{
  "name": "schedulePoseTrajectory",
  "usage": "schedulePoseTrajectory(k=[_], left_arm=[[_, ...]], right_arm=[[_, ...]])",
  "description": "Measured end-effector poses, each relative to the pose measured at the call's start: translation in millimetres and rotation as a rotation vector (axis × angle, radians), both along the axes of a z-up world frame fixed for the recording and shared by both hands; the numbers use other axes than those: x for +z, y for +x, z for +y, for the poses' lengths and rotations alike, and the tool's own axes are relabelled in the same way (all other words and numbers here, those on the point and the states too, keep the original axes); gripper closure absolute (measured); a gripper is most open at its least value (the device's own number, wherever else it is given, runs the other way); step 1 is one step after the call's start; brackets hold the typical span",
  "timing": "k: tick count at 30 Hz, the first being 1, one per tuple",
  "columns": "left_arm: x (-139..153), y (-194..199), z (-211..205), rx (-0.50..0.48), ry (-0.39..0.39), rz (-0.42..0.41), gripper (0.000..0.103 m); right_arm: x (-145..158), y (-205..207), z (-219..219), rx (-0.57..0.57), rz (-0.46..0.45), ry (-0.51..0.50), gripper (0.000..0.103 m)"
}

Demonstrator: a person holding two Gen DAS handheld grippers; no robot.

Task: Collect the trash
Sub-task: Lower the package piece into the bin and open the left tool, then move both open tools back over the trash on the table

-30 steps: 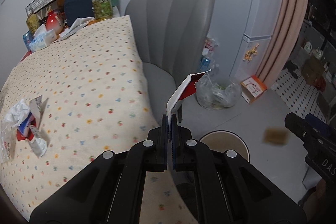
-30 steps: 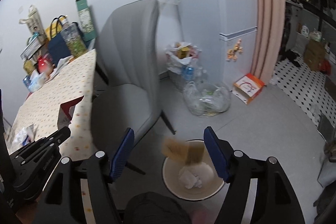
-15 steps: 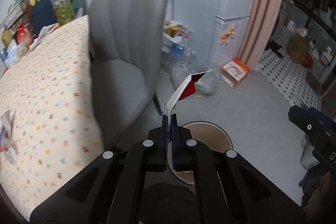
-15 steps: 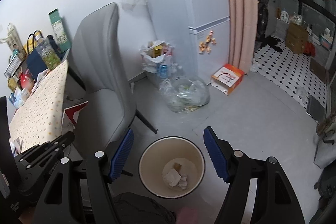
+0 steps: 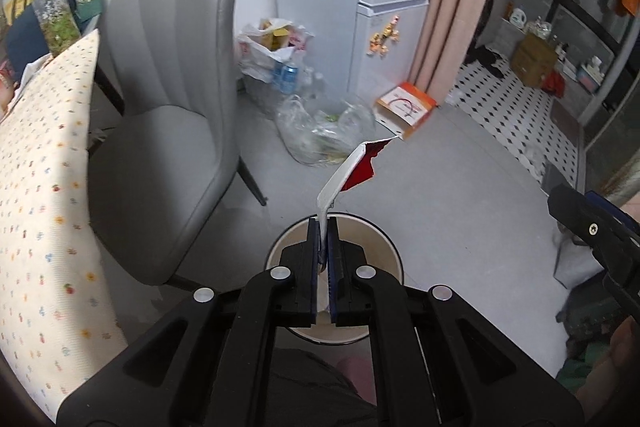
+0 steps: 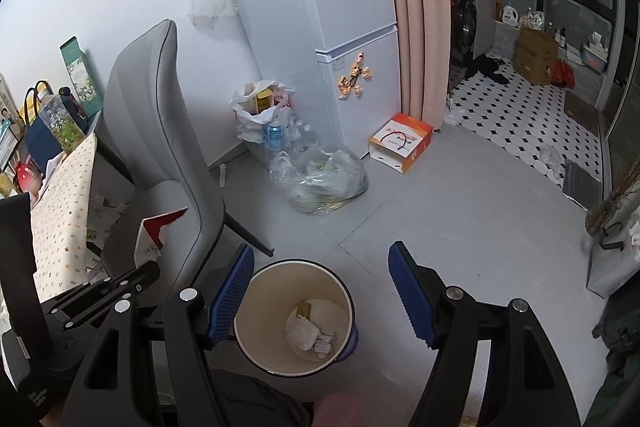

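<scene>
My left gripper (image 5: 323,227) is shut on a torn red-and-white wrapper (image 5: 352,171), which sticks up from the jaws above the round cream trash bin (image 5: 384,247) on the floor. The wrapper also shows in the right wrist view (image 6: 154,233), beside the left gripper (image 6: 150,269). My right gripper (image 6: 320,287) is open and empty, its blue pads on either side of the bin (image 6: 344,291). Crumpled paper and a brown scrap (image 6: 310,331) lie inside the bin.
A grey chair (image 5: 172,79) stands left of the bin, beside a table with a dotted cloth (image 5: 40,187). A clear bag of trash (image 6: 320,183), a white bag with cans (image 6: 260,115), an orange box (image 6: 402,143) and the fridge (image 6: 352,27) are behind.
The left gripper swung with the wrapper from over the table to above the bin. The brown scrap dropped from the open right gripper and now lies in the bin.
</scene>
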State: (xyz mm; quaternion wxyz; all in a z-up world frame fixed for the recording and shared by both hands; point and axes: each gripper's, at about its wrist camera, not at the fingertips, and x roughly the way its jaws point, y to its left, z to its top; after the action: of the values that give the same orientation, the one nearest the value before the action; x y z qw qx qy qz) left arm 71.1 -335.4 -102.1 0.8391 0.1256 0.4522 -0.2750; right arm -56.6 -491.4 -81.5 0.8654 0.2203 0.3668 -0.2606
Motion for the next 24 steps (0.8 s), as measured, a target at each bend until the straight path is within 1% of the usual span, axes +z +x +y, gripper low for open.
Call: schedulePoseTrajectory(k=[2, 4, 5, 8, 10, 11, 13, 16, 17, 19, 22, 24], left_arm=[[0.1, -0.4, -0.7, -0.008, -0.005, 0.005, 0.081], [2.4, -1.7, -0.8, -0.012, -0.014, -0.005, 0.047], [4.7, -1.8, -0.6, -0.011, -0.016, -0.018, 0.043], [9.9, -0.9, 3.6, -0.004, -0.017, -0.032, 0.039], [13.0, 0.0, 10.1, 0.011, -0.023, -0.04, 0.029], [15.7, 0.5, 15.1, 0.021, -0.028, -0.048, 0.027], [19.0, 3.8, 22.9, 0.035, -0.033, -0.058, 0.021], [28.9, 5.6, 39.8, 0.061, -0.059, -0.073, 0.017], [31.1, 5.7, 44.1, 0.067, -0.062, -0.077, 0.016], [38.1, 5.8, 56.8, 0.087, -0.071, -0.095, 0.014], [45.6, 6.3, 74.3, 0.118, -0.079, -0.116, 0.01], [50.6, 8.1, 86.4, 0.142, -0.088, -0.126, 0.008]], right_arm=[[-0.4, -0.6, -0.9, 0.0, -0.002, 0.001, 0.034], [-0.6, -0.3, -0.3, 0.003, -0.003, 0.002, 0.034], [-0.4, 0.2, 0.8, 0.003, -0.003, 0.002, 0.034], [-0.2, 2.6, 5.4, 0.009, -0.004, -0.001, 0.034], [0.1, 4.7, 6.8, 0.015, -0.004, 0.002, 0.034], [0.7, 6.4, 9.0, 0.02, -0.005, 0.001, 0.034], [2.3, 10.5, 15.4, 0.035, -0.008, 0.0, 0.034], [6.4, 17.1, 27.3, 0.062, -0.015, -0.006, 0.033], [8.2, 19.6, 33.0, 0.073, -0.019, -0.009, 0.03], [11.7, 23.8, 42.4, 0.093, -0.027, -0.013, 0.029], [18.2, 30.6, 57.6, 0.126, -0.041, -0.018, 0.021], [23.5, 34.6, 69.0, 0.151, -0.054, -0.023, 0.011]])
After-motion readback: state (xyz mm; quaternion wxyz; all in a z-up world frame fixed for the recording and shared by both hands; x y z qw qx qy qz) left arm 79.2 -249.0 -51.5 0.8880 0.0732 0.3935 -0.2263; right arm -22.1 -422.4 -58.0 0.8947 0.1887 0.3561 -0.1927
